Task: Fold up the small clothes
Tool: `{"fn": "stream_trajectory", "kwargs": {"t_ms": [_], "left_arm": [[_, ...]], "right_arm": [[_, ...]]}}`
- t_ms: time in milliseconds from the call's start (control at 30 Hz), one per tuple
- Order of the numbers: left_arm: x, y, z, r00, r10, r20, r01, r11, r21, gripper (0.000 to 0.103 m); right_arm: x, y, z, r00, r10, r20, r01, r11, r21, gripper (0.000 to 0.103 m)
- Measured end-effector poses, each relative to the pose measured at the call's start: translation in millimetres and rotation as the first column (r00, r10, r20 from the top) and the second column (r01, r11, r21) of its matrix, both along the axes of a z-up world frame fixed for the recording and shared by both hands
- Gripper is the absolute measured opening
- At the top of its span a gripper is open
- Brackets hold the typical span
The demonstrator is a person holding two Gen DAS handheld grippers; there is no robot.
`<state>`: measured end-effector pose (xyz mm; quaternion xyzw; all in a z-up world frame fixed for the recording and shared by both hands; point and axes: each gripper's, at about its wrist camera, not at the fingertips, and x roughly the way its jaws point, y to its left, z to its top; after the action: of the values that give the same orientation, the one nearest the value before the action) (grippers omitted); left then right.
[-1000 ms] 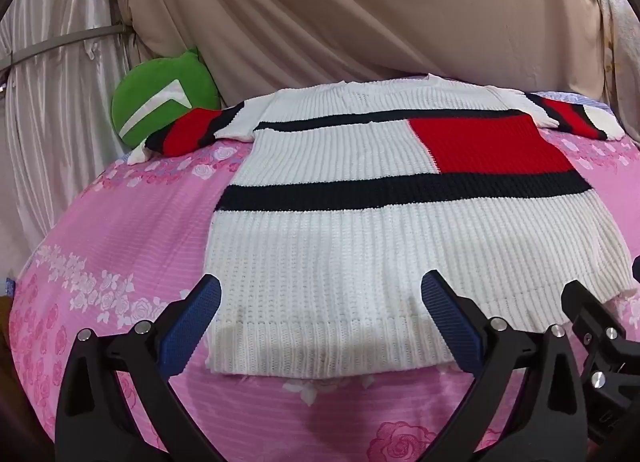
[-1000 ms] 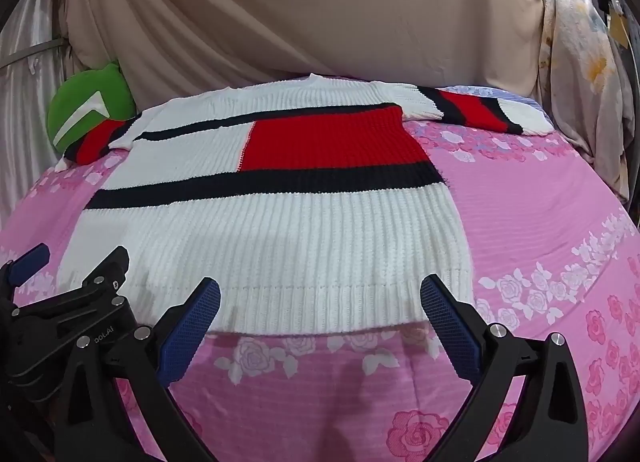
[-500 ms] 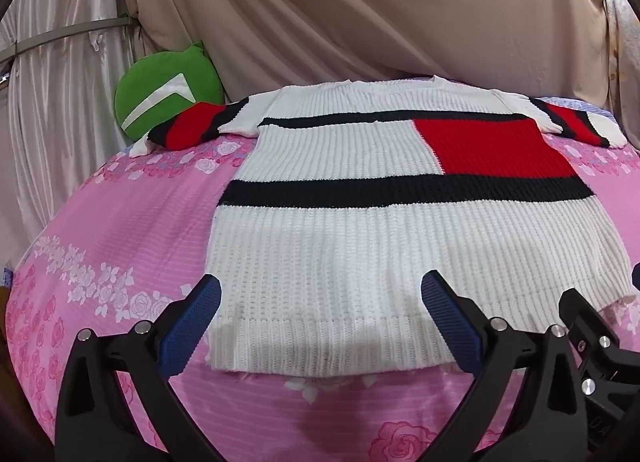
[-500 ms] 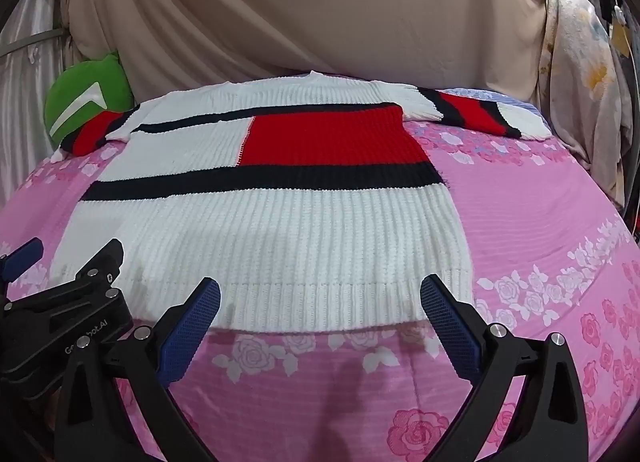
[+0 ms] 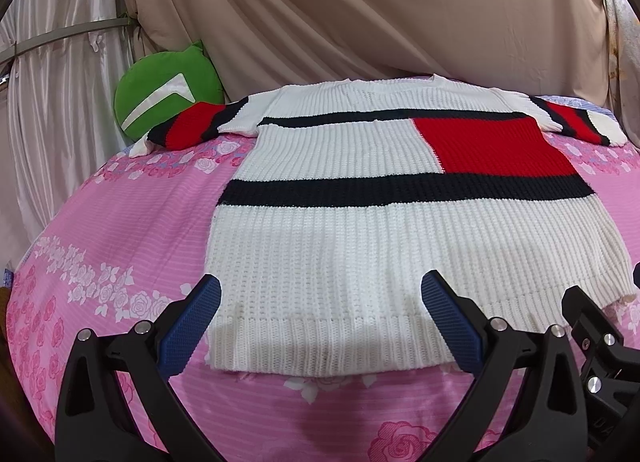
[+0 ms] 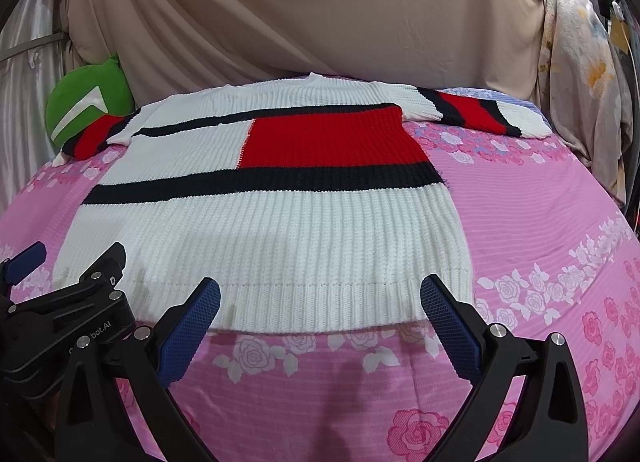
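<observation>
The only lettering I can read is white print ending "bot.AI" on the black body of the left tongs (image 6: 64, 274), seen from my right wrist camera; its start is hidden.

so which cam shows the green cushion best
The left wrist view: the green cushion is larger and nearer centre. In the right wrist view it sits small at the left edge, partly behind the sweater sleeve.

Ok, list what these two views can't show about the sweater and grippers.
- Sweater underside: hidden against the pink sheet, both views.
- Left sleeve cuff: tucked by the green cushion.
- Right gripper in the left view: cut off by the frame edge.
- Left gripper body: cut off at the bottom edge.
</observation>
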<state>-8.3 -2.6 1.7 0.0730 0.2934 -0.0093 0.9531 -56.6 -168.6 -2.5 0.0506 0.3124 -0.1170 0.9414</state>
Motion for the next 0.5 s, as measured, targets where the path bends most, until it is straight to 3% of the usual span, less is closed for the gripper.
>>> {"fn": "stream_trajectory", "kwargs": {"t_ms": [500], "left_arm": [[0.4,-1.1,0.6,1.000,-0.002,0.002,0.002,1.000,-0.001,0.098]], "right_arm": [[1.6,-0.2,-0.2,1.000,-0.012,-0.009,0.011,1.000,-0.006,0.098]]}}
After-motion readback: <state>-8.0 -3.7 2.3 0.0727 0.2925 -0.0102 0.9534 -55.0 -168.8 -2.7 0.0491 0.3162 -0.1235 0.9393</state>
